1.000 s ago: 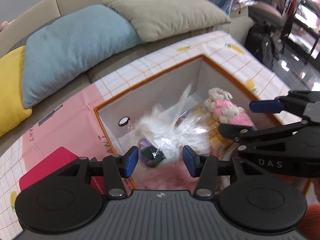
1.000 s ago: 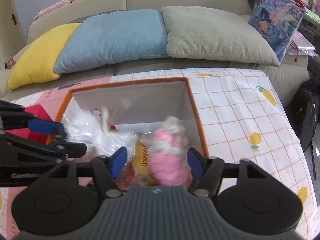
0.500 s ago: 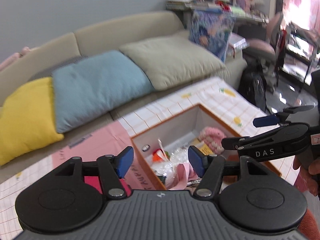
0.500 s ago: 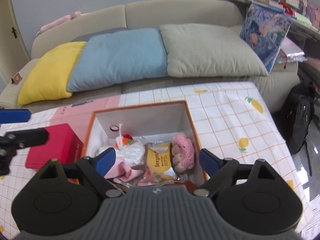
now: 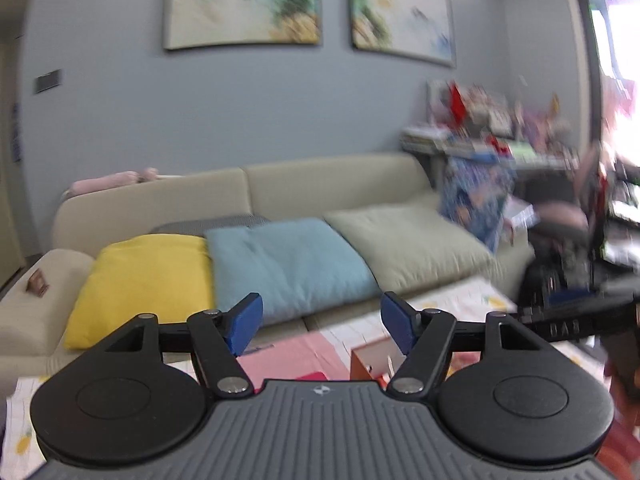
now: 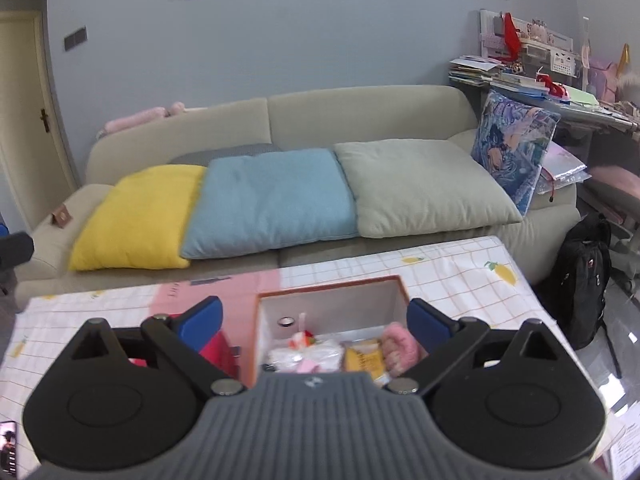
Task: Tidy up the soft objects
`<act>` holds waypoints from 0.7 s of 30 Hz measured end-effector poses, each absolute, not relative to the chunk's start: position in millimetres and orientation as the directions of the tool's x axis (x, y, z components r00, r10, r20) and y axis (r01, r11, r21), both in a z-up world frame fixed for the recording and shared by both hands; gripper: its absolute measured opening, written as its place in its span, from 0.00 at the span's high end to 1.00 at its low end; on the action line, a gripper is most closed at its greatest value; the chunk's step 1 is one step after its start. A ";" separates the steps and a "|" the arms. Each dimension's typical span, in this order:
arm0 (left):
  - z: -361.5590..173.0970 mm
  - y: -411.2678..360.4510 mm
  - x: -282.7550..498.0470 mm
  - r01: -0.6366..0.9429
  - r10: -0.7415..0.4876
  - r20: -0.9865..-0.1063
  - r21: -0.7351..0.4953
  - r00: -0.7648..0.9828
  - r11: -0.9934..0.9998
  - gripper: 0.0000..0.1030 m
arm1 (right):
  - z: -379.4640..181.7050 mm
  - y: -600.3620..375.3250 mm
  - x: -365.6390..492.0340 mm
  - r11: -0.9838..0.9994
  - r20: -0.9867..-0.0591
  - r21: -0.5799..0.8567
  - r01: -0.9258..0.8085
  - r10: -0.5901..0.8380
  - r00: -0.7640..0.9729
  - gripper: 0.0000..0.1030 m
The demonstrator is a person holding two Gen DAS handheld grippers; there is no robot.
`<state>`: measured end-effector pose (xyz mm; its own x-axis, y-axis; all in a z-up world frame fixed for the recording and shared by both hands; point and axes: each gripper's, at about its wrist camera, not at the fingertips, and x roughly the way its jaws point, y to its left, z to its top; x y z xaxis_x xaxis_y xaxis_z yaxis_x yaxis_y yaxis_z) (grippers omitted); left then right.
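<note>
An orange-rimmed storage box (image 6: 394, 280) stands on the checked tablecloth. In it lie a pink knitted toy (image 6: 398, 346), a yellow packet (image 6: 362, 360) and a clear bag with white soft things (image 6: 304, 354). My right gripper (image 6: 314, 320) is open and empty, held high above the box. My left gripper (image 5: 322, 322) is open and empty, raised and looking at the sofa; only a corner of the box (image 5: 370, 360) shows under it. The right gripper also shows at the right edge of the left wrist view (image 5: 580, 320).
A red box (image 6: 214, 350) lies left of the storage box. Behind the table is a beige sofa (image 6: 360, 116) with yellow (image 6: 136, 220), blue (image 6: 268, 200) and green-grey (image 6: 420, 184) cushions. A black backpack (image 6: 584, 276) stands on the floor at right.
Both grippers have risen and pulled back from the box. The right one let the pink knitted toy go into the box and opened wide. The left view tilted up to the wall.
</note>
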<state>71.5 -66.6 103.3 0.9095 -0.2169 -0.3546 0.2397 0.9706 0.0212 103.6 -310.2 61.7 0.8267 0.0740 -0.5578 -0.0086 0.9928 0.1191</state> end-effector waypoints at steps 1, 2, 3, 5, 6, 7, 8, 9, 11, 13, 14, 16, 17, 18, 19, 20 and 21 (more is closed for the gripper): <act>104.2 -61.8 65.4 0.228 -0.211 -0.336 0.012 0.918 0.974 0.23 | 64.5 -305.2 96.7 0.991 -0.558 0.134 -0.018 0.090 0.825 0.06; 104.4 -57.6 58.7 0.215 -0.200 -0.321 0.014 0.926 0.976 0.23 | 67.3 -300.0 89.2 0.989 -0.558 0.144 -0.027 0.104 0.823 0.06; 103.4 -54.3 52.7 0.201 -0.184 -0.310 0.023 0.933 0.979 0.23 | 69.9 -293.7 80.9 0.988 -0.556 0.147 -0.036 0.113 0.824 0.06; 97.6 -49.4 43.1 0.172 -0.154 -0.290 0.040 0.944 0.984 0.22 | 72.5 -280.9 64.0 0.990 -0.553 0.137 -0.034 0.105 0.827 0.06; 94.1 -47.0 38.1 0.155 -0.133 -0.284 0.053 0.950 0.987 0.18 | 72.9 -274.4 56.0 0.992 -0.554 0.127 -0.029 0.094 0.827 0.06; 89.5 -45.1 32.7 0.130 -0.104 -0.281 0.074 0.954 0.989 0.15 | 72.5 -268.1 46.2 0.993 -0.552 0.118 -0.023 0.084 0.830 0.06; 85.2 -44.8 28.1 0.105 -0.073 -0.281 0.098 0.957 0.990 0.14 | 71.0 -262.4 38.2 0.994 -0.552 0.112 -0.014 0.074 0.831 0.06; 81.0 -44.7 24.6 0.090 -0.052 -0.289 0.118 0.956 0.989 0.14 | 69.0 -257.1 30.9 0.994 -0.555 0.108 -0.008 0.067 0.829 0.05; 72.3 -43.4 19.4 0.075 -0.030 -0.323 0.128 0.946 0.989 0.13 | 62.8 -248.2 18.9 0.994 -0.558 0.112 0.005 0.059 0.828 0.02; 62.8 -42.9 17.7 0.068 -0.025 -0.353 0.112 0.935 0.991 0.13 | 55.7 -240.3 11.1 0.993 -0.560 0.120 -0.002 0.070 0.825 0.02; 58.5 -41.8 15.3 0.067 -0.026 -0.365 0.101 0.931 0.993 0.13 | 51.7 -237.0 8.6 0.992 -0.565 0.124 -0.005 0.075 0.822 0.02; 47.8 -39.7 15.2 0.053 -0.023 -0.408 0.063 0.913 0.997 0.11 | 43.4 -231.4 6.9 0.991 -0.592 0.133 -0.009 0.087 0.801 0.02; 41.9 -36.3 13.6 0.035 -0.015 -0.439 0.038 0.898 0.999 0.10 | 38.8 -229.7 4.8 0.990 -0.604 0.144 -0.006 0.093 0.792 0.02; 36.2 -34.1 13.3 0.019 -0.009 -0.471 0.015 0.882 1.000 0.10 | 33.9 -228.6 3.2 0.989 -0.613 0.149 0.004 0.089 0.785 0.02; 30.6 -32.0 13.3 0.008 -0.009 -0.500 -0.004 0.866 1.000 0.10 | 28.9 -227.2 1.5 0.989 -0.624 0.144 0.019 0.076 0.778 0.02; 24.8 -29.3 12.3 -0.001 -0.010 -0.529 -0.020 0.848 1.000 0.10 | 23.8 -225.8 0.6 0.991 -0.637 0.132 0.030 0.062 0.769 0.02; 20.3 -28.9 12.9 -0.011 -0.007 -0.557 -0.029 0.831 1.000 0.10 | 19.4 -223.5 -0.6 0.992 -0.648 0.121 0.032 0.055 0.760 0.02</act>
